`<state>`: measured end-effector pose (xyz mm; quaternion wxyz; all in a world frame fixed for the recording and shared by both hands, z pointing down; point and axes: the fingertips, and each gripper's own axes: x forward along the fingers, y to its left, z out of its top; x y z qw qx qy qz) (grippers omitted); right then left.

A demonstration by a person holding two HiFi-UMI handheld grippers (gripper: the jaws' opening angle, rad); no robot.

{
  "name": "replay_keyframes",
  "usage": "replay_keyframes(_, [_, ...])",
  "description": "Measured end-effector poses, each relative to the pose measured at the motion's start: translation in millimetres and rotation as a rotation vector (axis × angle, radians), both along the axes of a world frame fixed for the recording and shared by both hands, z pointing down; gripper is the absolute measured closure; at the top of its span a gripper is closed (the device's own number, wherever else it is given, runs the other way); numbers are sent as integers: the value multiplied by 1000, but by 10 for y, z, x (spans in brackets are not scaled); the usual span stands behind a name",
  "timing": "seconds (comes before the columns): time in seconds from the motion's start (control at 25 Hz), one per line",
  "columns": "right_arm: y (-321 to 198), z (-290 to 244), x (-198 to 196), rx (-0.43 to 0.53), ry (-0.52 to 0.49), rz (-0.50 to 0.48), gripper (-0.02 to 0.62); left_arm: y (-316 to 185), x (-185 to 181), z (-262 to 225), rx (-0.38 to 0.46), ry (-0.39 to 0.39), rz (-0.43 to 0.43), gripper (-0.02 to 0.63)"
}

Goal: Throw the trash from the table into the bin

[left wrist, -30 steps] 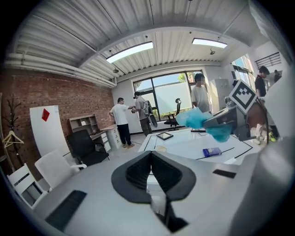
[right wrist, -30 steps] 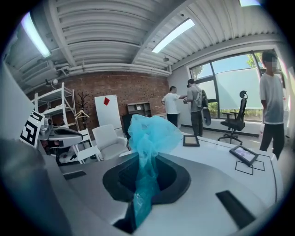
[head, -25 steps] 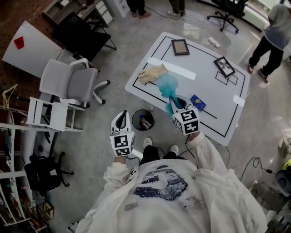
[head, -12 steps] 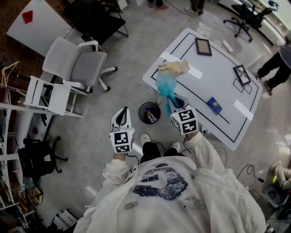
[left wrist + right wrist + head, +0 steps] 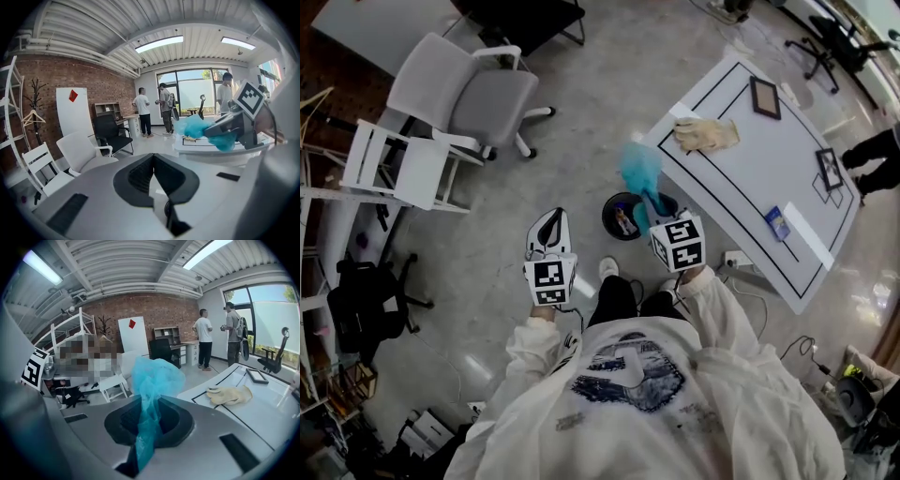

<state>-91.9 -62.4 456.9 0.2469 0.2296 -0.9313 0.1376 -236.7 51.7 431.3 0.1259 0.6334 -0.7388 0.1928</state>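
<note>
The left gripper (image 5: 549,221) is nearest, over bare floor, its jaws together with nothing between them. Just right of it, the right gripper (image 5: 653,201) is clamped on the neck of one blue bag (image 5: 640,167), whose puffed top stands out past the jaws. In the head view the bag lies over the far right rim of the bin (image 5: 610,210), off the bench (image 5: 741,187) and just beside its left corner.

There is one bin: round, black and open, with some scraps inside. It stands on the floor (image 5: 544,187) just left of the bench's near left edge; I cannot tell whether the two touch. Left of the bin the floor is open as far as a grey chair (image 5: 483,98) and a white chair (image 5: 398,169), both well apart from it. Right of the right gripper, one socket strip (image 5: 733,258) with its cable lies on the floor beside that same bench edge.

A black line runs just inside the bench's edges. On the bench are:
- one blue packet (image 5: 777,222), close to the near edge
- one pale glove (image 5: 705,134), by the left corner
- two white strips (image 5: 811,234)
- two dark frames (image 5: 765,97), one far and one at the right

A person's legs (image 5: 874,152) show past the far right edge.
</note>
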Motion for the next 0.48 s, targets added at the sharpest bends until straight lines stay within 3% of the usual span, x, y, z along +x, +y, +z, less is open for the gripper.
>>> replay_keyframes(0.24, [45, 345, -308, -41, 48, 20, 565, -15, -340, 310, -33, 29, 32, 598])
replay_keyframes(0.48, [40, 855, -365, -95, 115, 48, 565, -147, -449, 830, -77, 69, 70, 598])
